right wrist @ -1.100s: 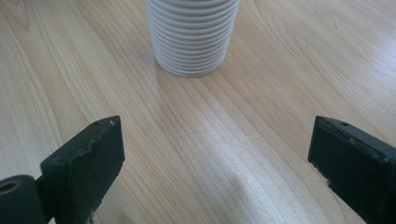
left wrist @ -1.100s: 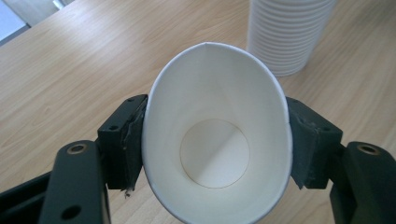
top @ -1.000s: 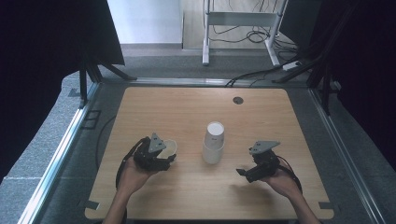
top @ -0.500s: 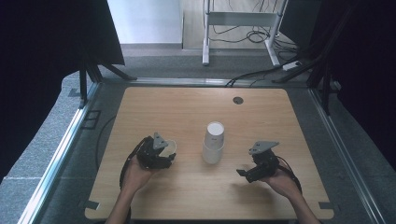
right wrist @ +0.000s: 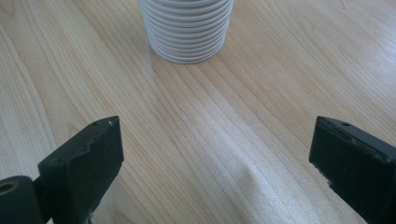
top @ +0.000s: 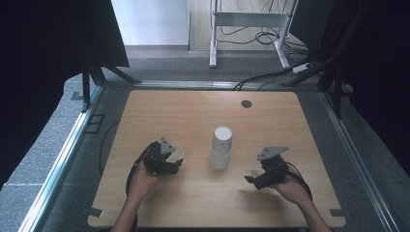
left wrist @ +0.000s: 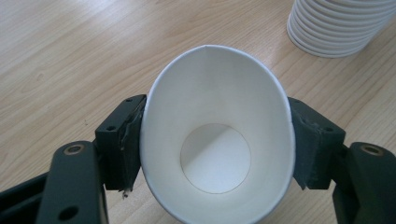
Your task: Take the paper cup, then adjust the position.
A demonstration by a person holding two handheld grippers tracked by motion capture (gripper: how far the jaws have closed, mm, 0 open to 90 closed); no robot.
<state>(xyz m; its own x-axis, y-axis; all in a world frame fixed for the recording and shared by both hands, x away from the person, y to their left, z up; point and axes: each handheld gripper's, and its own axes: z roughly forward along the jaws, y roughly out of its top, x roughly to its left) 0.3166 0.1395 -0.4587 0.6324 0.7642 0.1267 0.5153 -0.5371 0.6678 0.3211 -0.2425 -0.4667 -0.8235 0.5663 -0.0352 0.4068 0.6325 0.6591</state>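
Note:
A single white paper cup (left wrist: pixel 217 116) sits between the jaws of my left gripper (left wrist: pixel 217 135), mouth toward the camera and squeezed into an oval by the pads. The jaws have just been opening a little, with the cup still gripped. In the high view that left gripper (top: pixel 175 162) and its cup (top: pixel 177 152) are low over the table, left of a stack of white paper cups (top: pixel 221 147) standing upside down mid-table. My right gripper (top: pixel 251 181) is to the right of the stack. Its jaws stand wide open and empty (right wrist: pixel 215 154), pointing at the stack (right wrist: pixel 187 28).
The wooden table (top: pixel 193 116) has a dark round grommet (top: pixel 246 103) near its far edge. Black curtains hang on both sides, and a metal frame with cables stands on the floor beyond the table.
The left hand has shifted only slightly, with the cup still in its jaws. The right hand and the stack have not moved.

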